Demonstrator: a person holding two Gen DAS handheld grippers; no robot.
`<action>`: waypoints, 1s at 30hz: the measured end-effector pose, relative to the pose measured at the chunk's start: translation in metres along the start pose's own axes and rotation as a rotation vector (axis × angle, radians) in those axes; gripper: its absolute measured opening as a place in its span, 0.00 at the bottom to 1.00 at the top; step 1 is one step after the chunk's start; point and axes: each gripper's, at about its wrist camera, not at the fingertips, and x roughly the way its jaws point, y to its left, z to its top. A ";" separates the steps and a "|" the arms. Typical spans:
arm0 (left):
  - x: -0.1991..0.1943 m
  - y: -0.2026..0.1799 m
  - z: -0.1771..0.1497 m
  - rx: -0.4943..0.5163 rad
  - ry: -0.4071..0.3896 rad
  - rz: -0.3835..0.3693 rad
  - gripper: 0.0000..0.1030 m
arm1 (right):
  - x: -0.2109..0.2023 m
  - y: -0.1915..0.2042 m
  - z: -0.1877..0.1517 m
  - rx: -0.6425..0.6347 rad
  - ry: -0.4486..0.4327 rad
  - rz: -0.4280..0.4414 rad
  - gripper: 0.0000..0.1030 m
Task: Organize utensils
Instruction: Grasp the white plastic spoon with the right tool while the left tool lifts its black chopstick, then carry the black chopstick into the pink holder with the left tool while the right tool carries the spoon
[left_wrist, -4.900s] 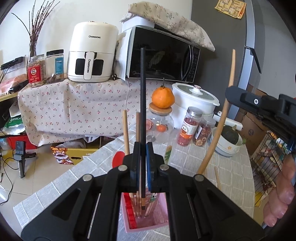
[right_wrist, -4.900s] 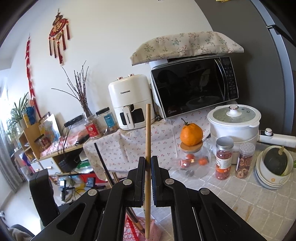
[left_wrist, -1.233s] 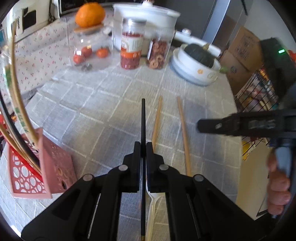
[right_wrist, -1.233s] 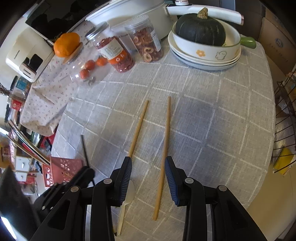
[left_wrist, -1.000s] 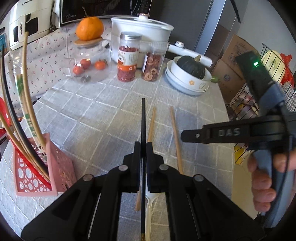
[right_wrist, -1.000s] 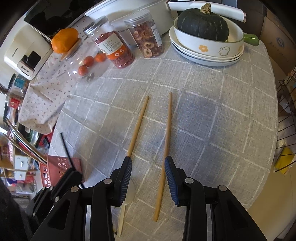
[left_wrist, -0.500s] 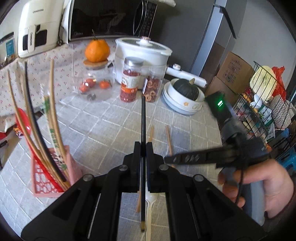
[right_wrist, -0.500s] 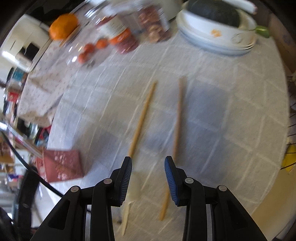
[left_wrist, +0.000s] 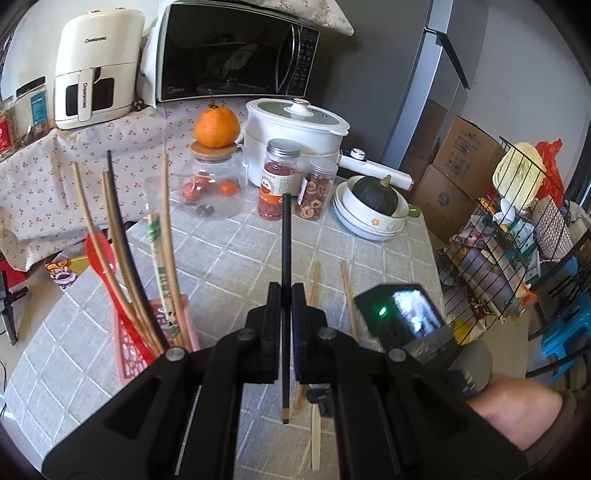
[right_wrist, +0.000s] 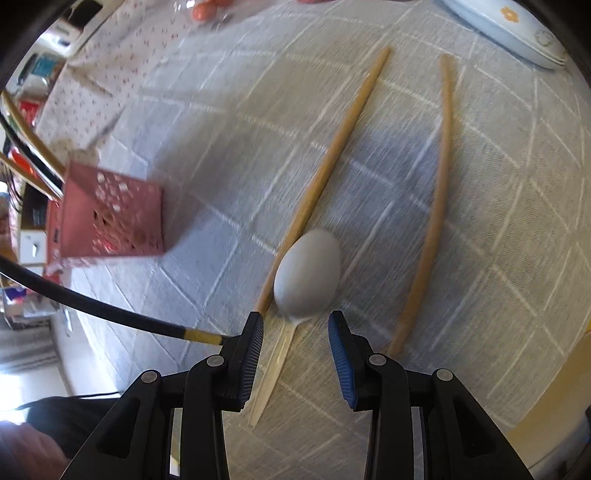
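**Right gripper lowered over the white spoon, left gripper raised with the black chopstick**

Since half a second ago, the right gripper (right_wrist: 295, 325) has come down close to the grey checked tablecloth (right_wrist: 498, 192), and the left gripper (left_wrist: 284, 295) has lifted, so its view now reaches the black microwave oven (left_wrist: 236, 51).

Jaws of the right gripper stand partly apart and hold nothing; the white plastic spoon (right_wrist: 306, 273) lies just in front of them, its handle running back between the blue pads. One tan wooden chopstick (right_wrist: 332, 155) touches the left side of the spoon bowl, and a second tan chopstick (right_wrist: 436, 206) lies apart on the right.

Jaws of the left gripper are closed on a long black chopstick (left_wrist: 285, 236), which points forward over the table. To its left, the pink perforated plastic basket (left_wrist: 129, 343) stands on the cloth, holding several chopsticks and a red spoon (left_wrist: 96, 251).
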 end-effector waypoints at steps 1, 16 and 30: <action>-0.001 0.001 0.000 -0.001 -0.002 0.002 0.06 | 0.002 0.004 -0.001 -0.007 -0.006 -0.025 0.36; -0.003 0.001 0.000 0.003 -0.012 0.014 0.06 | -0.014 0.027 -0.004 -0.106 -0.116 -0.084 0.07; -0.023 0.004 0.012 -0.018 -0.061 -0.022 0.06 | -0.081 0.033 -0.010 -0.156 -0.350 -0.026 0.07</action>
